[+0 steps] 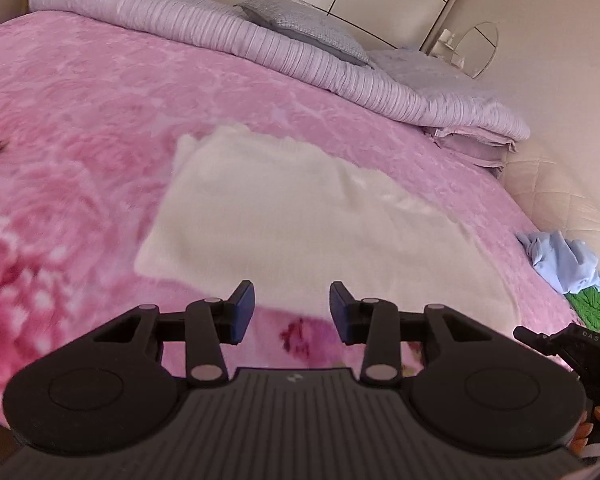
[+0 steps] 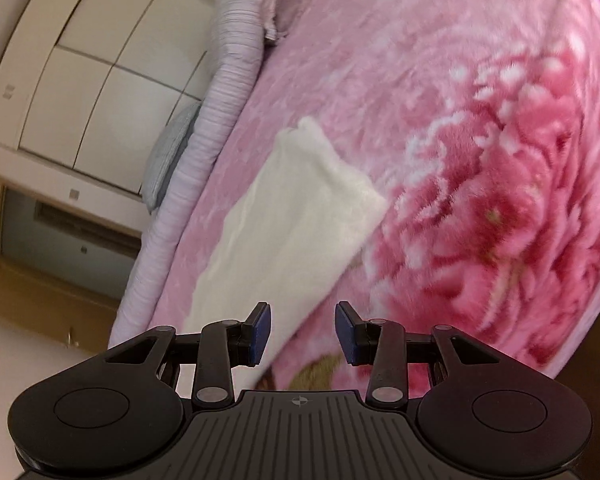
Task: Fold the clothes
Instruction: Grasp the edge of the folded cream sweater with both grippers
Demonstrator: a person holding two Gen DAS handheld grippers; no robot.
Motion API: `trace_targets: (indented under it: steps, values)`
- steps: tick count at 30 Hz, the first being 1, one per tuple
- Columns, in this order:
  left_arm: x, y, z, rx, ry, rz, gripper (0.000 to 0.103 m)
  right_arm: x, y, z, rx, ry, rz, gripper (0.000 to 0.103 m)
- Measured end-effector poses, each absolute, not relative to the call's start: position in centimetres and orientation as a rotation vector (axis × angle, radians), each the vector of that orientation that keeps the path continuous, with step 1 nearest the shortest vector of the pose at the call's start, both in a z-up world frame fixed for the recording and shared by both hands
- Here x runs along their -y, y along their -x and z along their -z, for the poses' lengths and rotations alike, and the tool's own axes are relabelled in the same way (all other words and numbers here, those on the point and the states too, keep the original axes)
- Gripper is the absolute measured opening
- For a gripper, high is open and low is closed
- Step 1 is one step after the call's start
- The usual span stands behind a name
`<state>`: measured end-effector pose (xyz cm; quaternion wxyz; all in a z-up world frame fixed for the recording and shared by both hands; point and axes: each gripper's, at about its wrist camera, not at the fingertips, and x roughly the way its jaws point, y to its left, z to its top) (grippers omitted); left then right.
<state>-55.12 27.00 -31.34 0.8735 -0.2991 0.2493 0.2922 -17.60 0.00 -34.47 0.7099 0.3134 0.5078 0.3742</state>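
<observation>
A white fluffy garment [image 1: 300,216] lies flat as a folded rectangle on the pink floral blanket [image 1: 80,120]. My left gripper [image 1: 292,312] is open and empty, hovering just above the garment's near edge. In the right wrist view the same white garment [image 2: 292,224] runs diagonally across the pink blanket [image 2: 480,140]. My right gripper [image 2: 303,334] is open and empty, above the garment's near edge. The right gripper's body also shows at the right edge of the left wrist view [image 1: 568,344].
A rolled lilac quilt [image 1: 260,48] and a grey pillow [image 1: 304,28] lie along the far side of the bed. A light blue garment [image 1: 564,260] and a green one [image 1: 592,304] lie crumpled at the bed's right edge. White wardrobe doors [image 2: 80,72] stand behind.
</observation>
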Motion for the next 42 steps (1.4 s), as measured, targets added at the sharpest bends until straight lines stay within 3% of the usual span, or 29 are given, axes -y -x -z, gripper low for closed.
trace_targets:
  steps: [8,33,36,38,42]
  values:
    - [-30.9,53.8,33.9,-0.556,0.652,-0.654,0.032,-1.0,14.6,35.9,-1.127,-0.682,-0.712,0.040]
    - [-32.7,53.3,33.1,-0.531,0.600,-0.588,0.033,-3.6,14.7,36.1,-1.058,-0.719,-0.661,0.047]
    - [-33.7,53.7,33.0,-0.510,0.632,-0.592,0.033,-4.6,14.6,35.6,-1.063,-0.659,-0.636,0.043]
    - [-34.6,53.7,33.4,-0.517,0.658,-0.586,0.033,-5.0,14.6,35.2,-1.066,-0.624,-0.622,0.027]
    - [-35.7,53.8,34.1,-0.530,0.697,-0.557,0.032,-7.4,15.7,33.2,-0.989,-0.363,-0.649,0.017]
